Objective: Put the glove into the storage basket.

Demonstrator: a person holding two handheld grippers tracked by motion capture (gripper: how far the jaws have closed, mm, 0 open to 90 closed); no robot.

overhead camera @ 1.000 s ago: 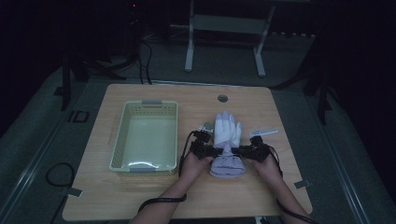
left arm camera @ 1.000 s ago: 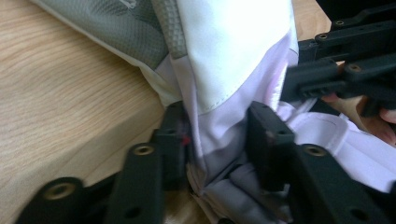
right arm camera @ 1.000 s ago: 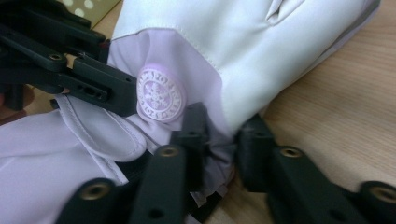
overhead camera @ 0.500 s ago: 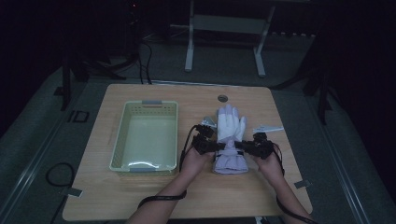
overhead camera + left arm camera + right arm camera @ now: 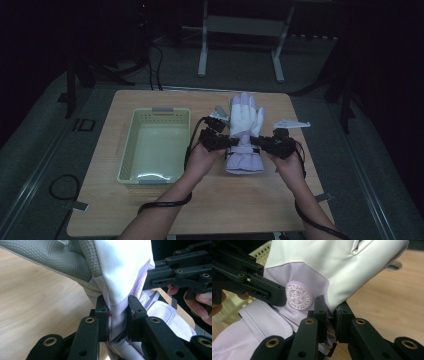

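Both grippers, left [image 5: 231, 142] and right [image 5: 256, 143], are clamped on the glove [image 5: 244, 131] at its wrist, from either side. Your glove hangs lifted over the table [image 5: 250, 200], fingers pointing far, right of the basket [image 5: 131, 150], nearest your left hand.

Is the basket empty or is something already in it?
Empty, as far as the high view shows: the basket has a bare pale floor, and the glove is outside it, right of it.

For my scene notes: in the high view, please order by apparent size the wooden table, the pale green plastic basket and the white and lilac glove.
1. wooden table
2. pale green plastic basket
3. white and lilac glove, clearly smallest
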